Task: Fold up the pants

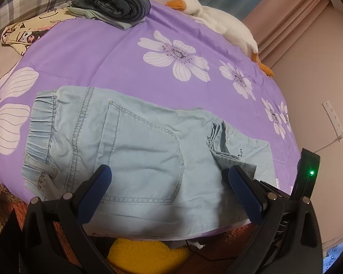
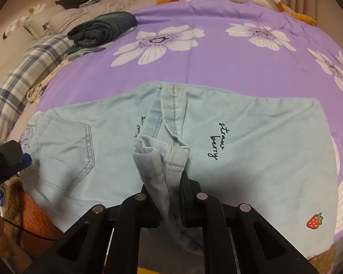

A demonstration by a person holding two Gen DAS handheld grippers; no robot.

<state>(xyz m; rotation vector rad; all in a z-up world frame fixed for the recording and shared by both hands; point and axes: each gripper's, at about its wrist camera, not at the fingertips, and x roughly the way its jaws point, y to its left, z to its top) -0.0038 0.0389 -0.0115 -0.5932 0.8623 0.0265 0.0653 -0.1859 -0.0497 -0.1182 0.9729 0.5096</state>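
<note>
A: Right wrist view: pale denim pants lie flat on the purple sheet, soft and limp.

B: Right gripper pinches the hem at six o'clock; left gripper hovers spread, best gripping the waistband at nine.

Light blue denim pants lie flat on the purple floral bedspread, near edge of bed, already folded in half lengthwise. Elastic gathered waistband at left, stitched back pocket facing up. Legs doubled back from the right, hems bunched over the middle; one hem lifted off the stack, tilted up toward the near side. Black script "straw berry" on the right part, small red strawberry print near the right near corner.
</note>
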